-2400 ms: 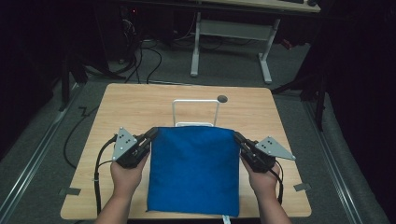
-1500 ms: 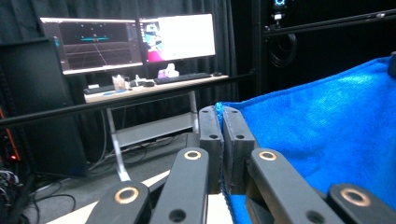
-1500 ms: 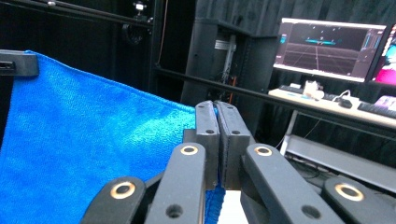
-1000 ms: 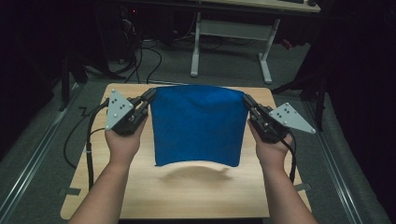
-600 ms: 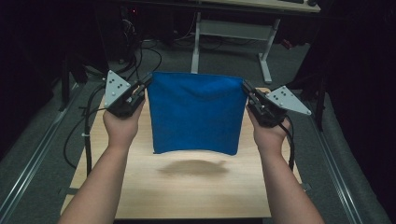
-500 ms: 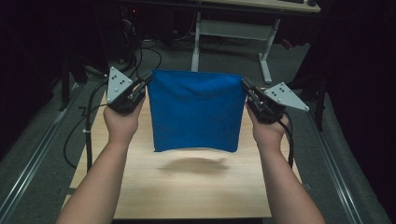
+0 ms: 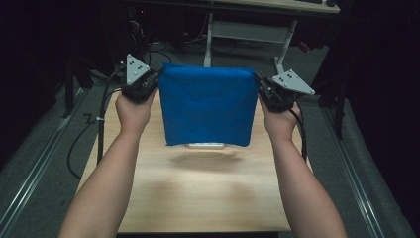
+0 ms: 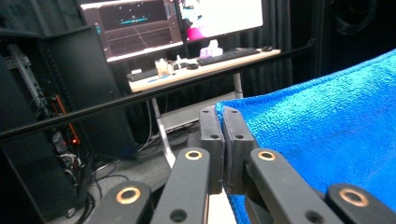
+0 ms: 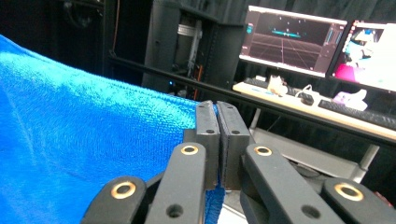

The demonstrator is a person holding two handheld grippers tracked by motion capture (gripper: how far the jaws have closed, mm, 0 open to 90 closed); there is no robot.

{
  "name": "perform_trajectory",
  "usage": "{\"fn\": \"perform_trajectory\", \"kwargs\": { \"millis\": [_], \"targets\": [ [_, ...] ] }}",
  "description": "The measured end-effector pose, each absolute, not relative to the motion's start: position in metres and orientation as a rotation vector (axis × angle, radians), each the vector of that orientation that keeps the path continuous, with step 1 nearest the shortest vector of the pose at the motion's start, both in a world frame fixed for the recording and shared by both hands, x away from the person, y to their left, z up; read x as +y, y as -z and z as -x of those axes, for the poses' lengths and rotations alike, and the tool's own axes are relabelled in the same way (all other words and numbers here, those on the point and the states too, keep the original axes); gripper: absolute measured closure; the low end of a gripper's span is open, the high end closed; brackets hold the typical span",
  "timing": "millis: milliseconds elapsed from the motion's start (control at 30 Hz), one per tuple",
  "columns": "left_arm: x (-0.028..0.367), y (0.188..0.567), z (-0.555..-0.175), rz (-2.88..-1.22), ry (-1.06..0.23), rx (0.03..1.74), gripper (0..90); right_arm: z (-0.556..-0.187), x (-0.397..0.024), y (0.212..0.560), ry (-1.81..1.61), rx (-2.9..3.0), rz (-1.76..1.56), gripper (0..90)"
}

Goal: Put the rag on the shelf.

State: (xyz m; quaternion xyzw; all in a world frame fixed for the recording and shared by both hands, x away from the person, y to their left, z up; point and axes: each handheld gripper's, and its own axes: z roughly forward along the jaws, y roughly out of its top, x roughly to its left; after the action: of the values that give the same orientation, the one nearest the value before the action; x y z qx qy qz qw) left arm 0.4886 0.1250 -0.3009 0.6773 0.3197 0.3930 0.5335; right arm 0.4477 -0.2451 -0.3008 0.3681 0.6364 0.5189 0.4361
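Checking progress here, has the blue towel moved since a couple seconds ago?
Yes. The blue towel has risen off the wooden table and hangs toward its far edge.

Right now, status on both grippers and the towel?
Left gripper, right gripper shut on blue towel top corners. Towel hangs above table. White rack behind.

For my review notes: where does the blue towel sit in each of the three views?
High view: the blue towel hangs centre frame above the table, stretched between both hands.
Left gripper view: it covers the right side, its corner pinched in the left hand-held gripper.
Right gripper view: it covers the left side, its corner pinched in the right hand-held gripper.
Shared landmark: the towel's taut top edge.
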Motion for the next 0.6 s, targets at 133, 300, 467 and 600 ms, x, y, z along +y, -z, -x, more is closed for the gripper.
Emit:
{"fn": "perform_trajectory", "kwargs": {
  "millis": [133,300,467,600],
  "targets": [
    [0.123,0.302,-0.502,-1.644,-0.957,0.784,88.7,-0.463,-0.243,0.306,-1.25,1.614,-0.917,88.9],
    [0.122,0.312,-0.516,-1.693,-0.938,0.824,88.7,-0.479,-0.24,0.311,-1.216,1.638,-0.932,89.0],
    [0.124,0.34,-0.531,-1.757,-0.862,0.906,88.7,-0.495,-0.237,0.328,-1.173,1.713,-0.953,89.0],
    [0.124,0.366,-0.536,-1.818,-0.822,0.933,88.7,-0.501,-0.234,0.345,-1.137,1.759,-0.974,89.0]
  ]
}}
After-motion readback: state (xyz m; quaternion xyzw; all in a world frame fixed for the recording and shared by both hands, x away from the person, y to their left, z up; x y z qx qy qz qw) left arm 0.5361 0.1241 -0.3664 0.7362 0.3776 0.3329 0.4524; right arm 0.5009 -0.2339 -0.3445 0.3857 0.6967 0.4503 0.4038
